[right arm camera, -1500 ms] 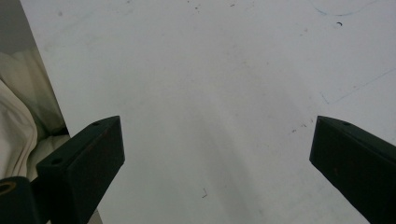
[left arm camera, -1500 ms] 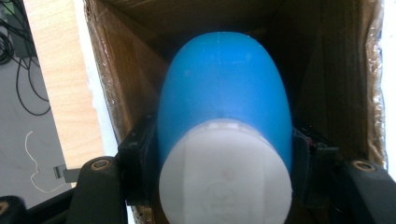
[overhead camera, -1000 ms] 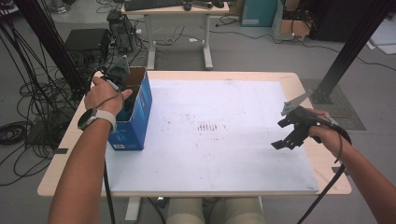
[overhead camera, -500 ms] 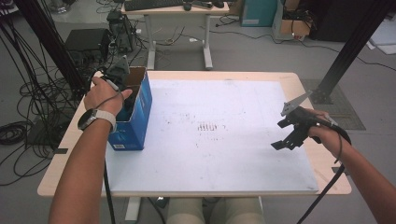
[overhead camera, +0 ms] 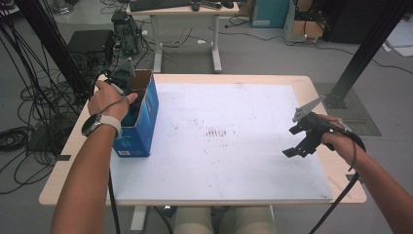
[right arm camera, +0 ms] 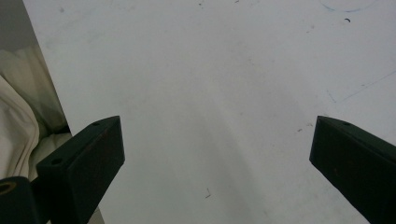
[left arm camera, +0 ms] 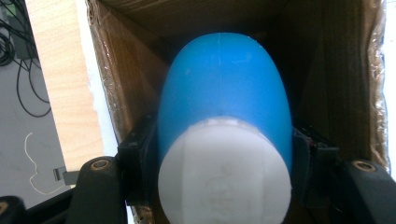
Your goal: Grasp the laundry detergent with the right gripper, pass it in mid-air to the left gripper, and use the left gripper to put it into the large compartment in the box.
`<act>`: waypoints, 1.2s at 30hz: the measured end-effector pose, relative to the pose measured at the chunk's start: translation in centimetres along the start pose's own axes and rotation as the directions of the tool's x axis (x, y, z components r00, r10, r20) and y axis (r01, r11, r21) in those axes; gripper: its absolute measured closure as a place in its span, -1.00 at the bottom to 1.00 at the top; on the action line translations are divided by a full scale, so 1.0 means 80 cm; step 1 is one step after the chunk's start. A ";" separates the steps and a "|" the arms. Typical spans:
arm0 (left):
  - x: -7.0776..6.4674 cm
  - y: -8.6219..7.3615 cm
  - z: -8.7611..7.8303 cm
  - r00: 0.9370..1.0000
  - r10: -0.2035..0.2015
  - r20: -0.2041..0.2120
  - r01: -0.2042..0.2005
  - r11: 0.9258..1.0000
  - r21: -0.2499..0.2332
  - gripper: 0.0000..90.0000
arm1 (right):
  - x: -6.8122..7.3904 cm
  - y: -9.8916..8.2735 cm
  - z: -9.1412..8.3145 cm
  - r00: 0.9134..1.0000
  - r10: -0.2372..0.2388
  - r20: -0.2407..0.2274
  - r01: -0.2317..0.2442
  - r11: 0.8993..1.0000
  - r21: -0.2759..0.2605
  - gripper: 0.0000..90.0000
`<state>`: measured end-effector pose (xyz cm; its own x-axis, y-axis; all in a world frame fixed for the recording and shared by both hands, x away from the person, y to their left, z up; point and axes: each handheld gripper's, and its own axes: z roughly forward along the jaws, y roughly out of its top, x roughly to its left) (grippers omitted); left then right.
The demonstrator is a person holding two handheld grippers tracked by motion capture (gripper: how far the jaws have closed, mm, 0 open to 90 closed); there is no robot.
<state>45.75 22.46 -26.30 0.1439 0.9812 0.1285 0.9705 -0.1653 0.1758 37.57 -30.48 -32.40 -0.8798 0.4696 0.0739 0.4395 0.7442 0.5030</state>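
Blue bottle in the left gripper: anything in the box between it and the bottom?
Nothing visible. In the left gripper view the left gripper is clamped on the blue bottle, white cap toward the camera, inside the cardboard box. Brown walls surround it, but the bottle hides the floor beneath.

Grey floor (overhead camera: 272, 53), cables (overhead camera: 29, 97) left, 2nd desk (overhead camera: 182, 9) behind.

Box (overhead camera: 141, 127) on table's (overhead camera: 195, 200) left edge, bottle (left arm camera: 224, 116) inside box, white board (overhead camera: 224, 146) covering tabletop
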 end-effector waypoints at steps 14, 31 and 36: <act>0.004 -0.001 0.001 1.000 -0.008 0.023 0.008 1.000 -0.004 -0.28 | 0.001 -0.001 0.000 1.000 -0.003 0.001 0.003 1.000 0.001 -0.93; 0.000 -0.004 0.002 0.999 0.005 0.037 -0.004 1.000 -0.028 -0.45 | 0.003 -0.003 -0.005 1.000 -0.001 0.021 0.001 1.000 -0.016 -0.93; 0.000 -0.006 0.000 0.999 0.006 0.045 -0.005 0.999 -0.032 -0.45 | 0.003 -0.002 -0.007 1.000 -0.005 0.023 0.005 1.000 -0.017 -0.93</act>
<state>45.28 22.57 -26.41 0.1585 0.9836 0.0859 0.9629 -0.1732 0.2067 37.21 -30.79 -32.02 -0.8775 0.4768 0.0515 0.4318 0.7386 0.5178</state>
